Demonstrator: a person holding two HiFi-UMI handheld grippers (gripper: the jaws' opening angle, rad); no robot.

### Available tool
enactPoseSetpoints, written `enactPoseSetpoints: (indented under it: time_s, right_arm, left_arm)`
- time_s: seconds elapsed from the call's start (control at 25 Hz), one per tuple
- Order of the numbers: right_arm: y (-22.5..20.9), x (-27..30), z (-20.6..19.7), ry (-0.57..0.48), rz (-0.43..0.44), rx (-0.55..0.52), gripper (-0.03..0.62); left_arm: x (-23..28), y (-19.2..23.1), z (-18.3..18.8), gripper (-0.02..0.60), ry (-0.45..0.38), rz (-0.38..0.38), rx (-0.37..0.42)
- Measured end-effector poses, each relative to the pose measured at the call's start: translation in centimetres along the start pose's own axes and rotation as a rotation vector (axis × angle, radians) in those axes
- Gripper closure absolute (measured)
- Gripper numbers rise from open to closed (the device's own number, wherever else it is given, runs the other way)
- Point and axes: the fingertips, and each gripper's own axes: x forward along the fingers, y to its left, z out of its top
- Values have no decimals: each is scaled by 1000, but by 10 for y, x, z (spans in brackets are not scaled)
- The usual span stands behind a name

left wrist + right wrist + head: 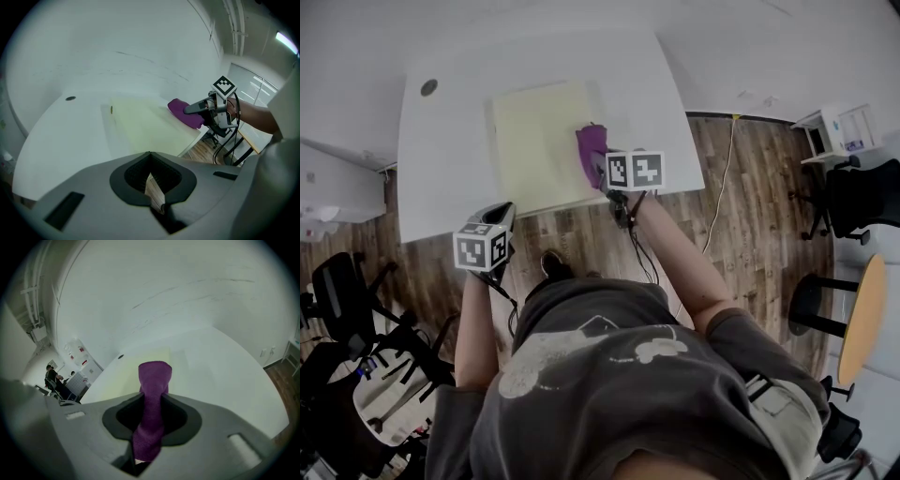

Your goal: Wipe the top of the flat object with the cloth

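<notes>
Right gripper (600, 167) is out over the white table (450, 141), fingers clamped tight on the purple cloth (591, 142) – its own view shows the cloth (153, 380) pinched in a long fold between the jaws, the free end poking out ahead. That free end sits on the flat object (539, 141), a pale yellow sheet lying flat in the middle of the table, and the cloth is down at the sheet's right side, towards the near edge. From the left gripper view the cloth (180, 110) rests right on the sheet's (145, 129) corner area, with the right gripper (194, 108) just above it. Left gripper (500, 216) hangs back – off the table, just short of its near edge, over the wooden floor (581, 234). Its jaws are pressed together with nothing between them.
</notes>
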Motion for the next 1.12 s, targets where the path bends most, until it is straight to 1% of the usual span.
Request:
enactPoseSetpoints:
  time_s: [0.16, 0.28, 0.44, 0.6, 0.72, 0.96, 1.12]
  right_arm:
    - [21, 6, 2, 5, 31, -31, 502]
    - [45, 11, 1, 17, 68, -69, 502]
    - [88, 22, -10, 52, 139, -129, 502]
    - [137, 34, -26, 106, 224, -215, 502]
    - [168, 41, -38, 140, 284, -256, 502]
    - [198, 46, -60, 190, 353, -296, 502]
    - [204, 49, -70, 199, 356, -311, 502]
  left_arm:
    - [0, 0, 0, 584, -9, -9, 0]
    - [-2, 0, 1, 584, -11, -2, 11]
    - [-8, 6, 0, 584, -17, 34, 35]
    - [-15, 13, 2, 584, -38, 53, 10]
    - [-23, 17, 3, 584, -49, 68, 0]
    - [-31, 22, -3, 584, -50, 86, -28]
    - [-36, 21, -14, 584, -40, 85, -48]
